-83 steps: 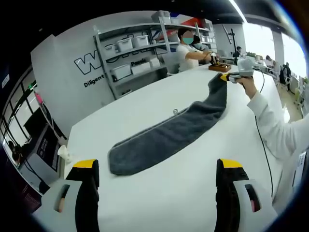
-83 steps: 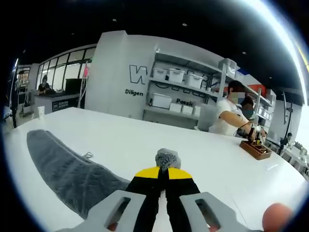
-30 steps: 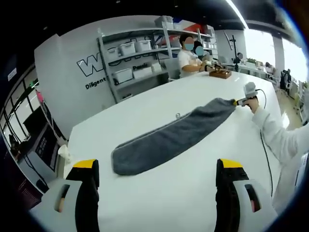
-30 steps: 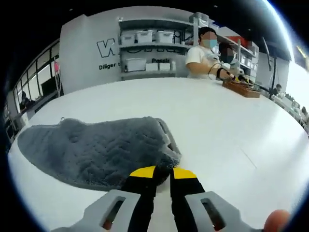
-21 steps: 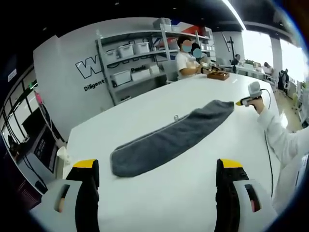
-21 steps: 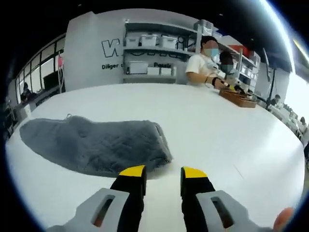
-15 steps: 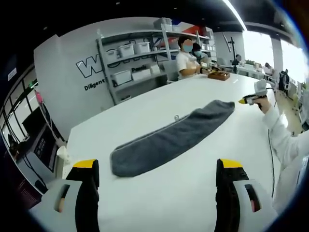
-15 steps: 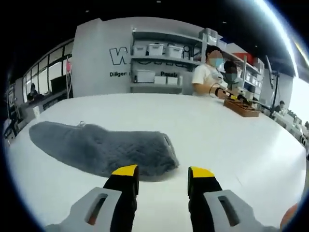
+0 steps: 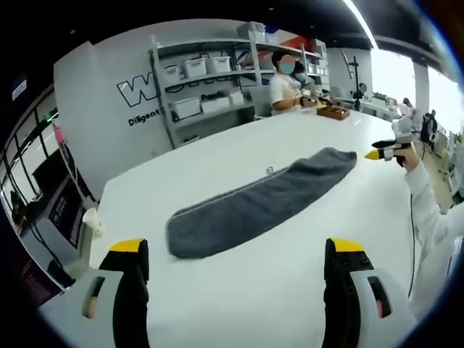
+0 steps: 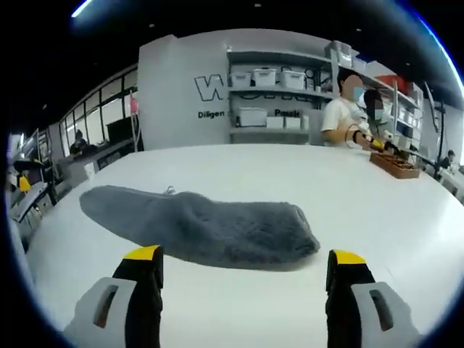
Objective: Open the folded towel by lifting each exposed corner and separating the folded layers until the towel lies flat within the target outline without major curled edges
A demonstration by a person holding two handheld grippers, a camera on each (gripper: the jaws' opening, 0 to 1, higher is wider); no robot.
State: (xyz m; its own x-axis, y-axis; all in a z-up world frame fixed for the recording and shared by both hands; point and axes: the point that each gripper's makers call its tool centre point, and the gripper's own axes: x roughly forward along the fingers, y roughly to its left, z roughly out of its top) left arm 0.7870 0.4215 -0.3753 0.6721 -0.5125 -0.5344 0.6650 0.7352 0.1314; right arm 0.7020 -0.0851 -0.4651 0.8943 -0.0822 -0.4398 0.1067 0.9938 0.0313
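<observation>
— Since it's a long grey terry-cloth towel (image 9: 259,204) lying in a narrow folded strip across the white surface (image 9: 239,290), how d'you reckon it handles?

— Soft, limp, light, I'd judge. No stiffness, so it'll sag and drape from any pinch point. Pile looks grippy, not slippery; layers may cling to each other tho.

— Where are the claws rn?

— Left claw (image 9: 235,250) hangs back from the near end, jaws spread wide, nothing in them. Right claw (image 10: 243,264) sits just short of the far rounded end, also spread wide, empty. Neither touches the cloth.

— Where to take hold?

— At an end corner, top layer only, near the hemmed edge. Small loop tab (image 10: 169,190) on one long side marks the edge, I think. Pinching thru both layers would just drag the whole strip.

— Outline?

— Can't make one out on the surface.
</observation>
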